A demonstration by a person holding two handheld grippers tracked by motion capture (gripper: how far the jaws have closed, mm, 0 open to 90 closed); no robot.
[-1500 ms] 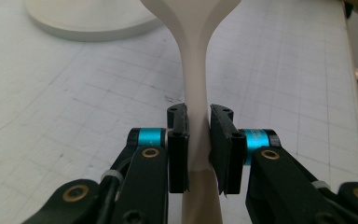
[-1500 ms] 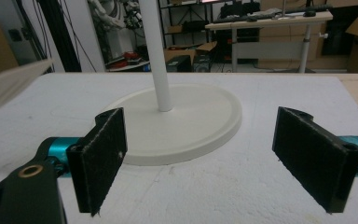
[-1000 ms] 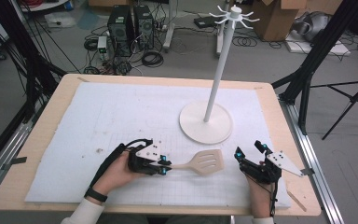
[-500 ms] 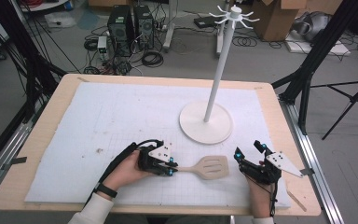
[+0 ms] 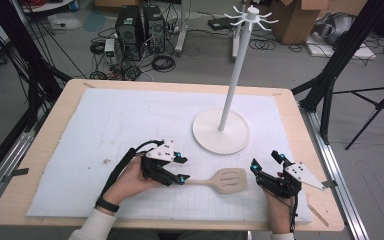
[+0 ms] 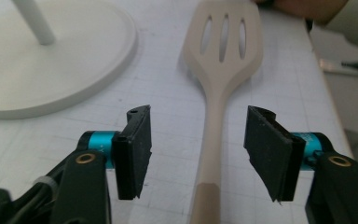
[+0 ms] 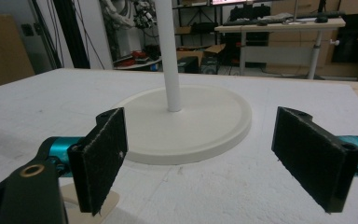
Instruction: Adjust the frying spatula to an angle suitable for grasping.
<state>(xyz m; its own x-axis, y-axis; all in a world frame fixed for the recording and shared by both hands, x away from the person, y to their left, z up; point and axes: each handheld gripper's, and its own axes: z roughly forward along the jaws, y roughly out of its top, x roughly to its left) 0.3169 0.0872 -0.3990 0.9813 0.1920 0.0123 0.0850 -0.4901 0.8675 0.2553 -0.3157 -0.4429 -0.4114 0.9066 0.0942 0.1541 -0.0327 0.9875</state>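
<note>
**Left gripper straddling spatula handle, jaws open**

The left gripper [image 5: 180,170] sat near the bench's [image 5: 60,130] front edge, left of centre. Its jaws were spread either side of the spatula [image 6: 214,107] handle, pads clear of it, nothing gripped. Compared with half a second earlier it had moved slightly toward the front edge with the hand [image 5: 127,180], and the handle end now lay between the jaws rather than just at the tips.

The spatula lay flat on the white foam mat [image 5: 130,125], slotted head pointing toward the right gripper [image 5: 266,165], just in front of the stand's round base [image 5: 207,135]. Its position looked unchanged.

The right gripper was at the front right corner area, jaws wide open and empty, facing the hook stand [image 7: 168,56]. No shift from the earlier frame.
</note>
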